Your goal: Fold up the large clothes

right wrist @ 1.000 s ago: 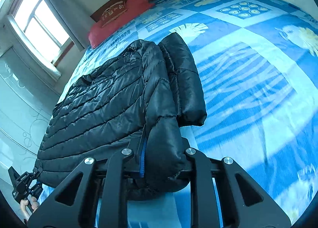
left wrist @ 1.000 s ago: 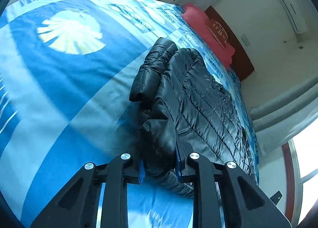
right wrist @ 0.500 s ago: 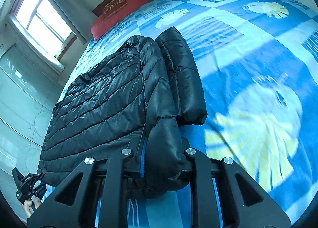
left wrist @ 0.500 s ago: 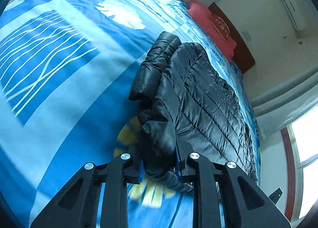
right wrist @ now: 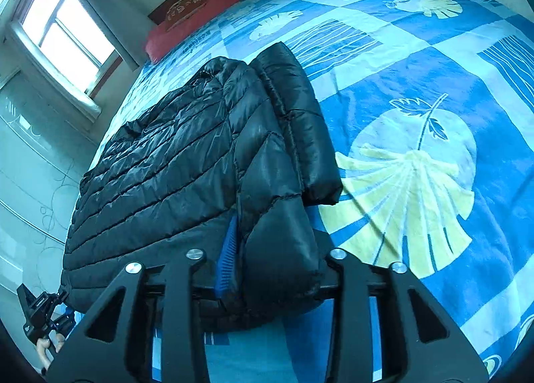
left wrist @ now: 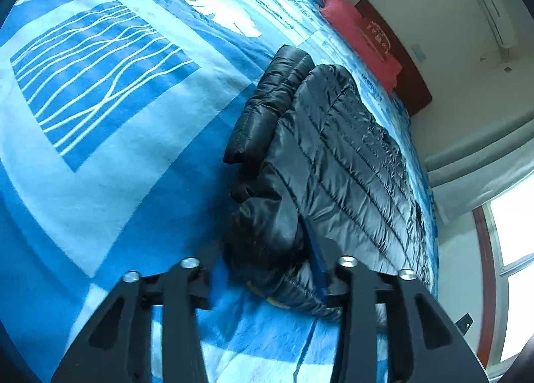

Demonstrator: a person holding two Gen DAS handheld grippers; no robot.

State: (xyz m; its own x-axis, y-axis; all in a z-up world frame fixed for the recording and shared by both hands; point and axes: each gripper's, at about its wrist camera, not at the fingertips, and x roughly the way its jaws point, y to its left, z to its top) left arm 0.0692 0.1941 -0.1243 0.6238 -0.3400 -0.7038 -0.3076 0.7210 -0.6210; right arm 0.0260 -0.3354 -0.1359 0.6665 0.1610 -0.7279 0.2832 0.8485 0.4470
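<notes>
A black quilted puffer jacket (left wrist: 333,156) lies on the blue patterned bedspread (left wrist: 100,116), with one sleeve folded along its side. Its near hem corner bulges between the fingers of my left gripper (left wrist: 267,269), whose jaws are opening, and the pads stand off the fabric. In the right wrist view the jacket (right wrist: 173,176) spreads to the left and its other hem corner sits between the fingers of my right gripper (right wrist: 277,266). Those jaws are opening too. The blue pad (right wrist: 227,256) stands beside the fabric without squeezing it.
A red pillow (right wrist: 197,16) lies against the dark wooden headboard (left wrist: 410,89) at the bed's far end. A window (right wrist: 66,32) and a curtain run along the jacket's side of the bed. A hand (right wrist: 50,346) shows at the lower left edge. Bedspread (right wrist: 417,82) stretches to the right.
Both grippers slid across the bed with the jacket's hem in them, then stopped. Their jaws have since widened and no longer pinch the fabric.
</notes>
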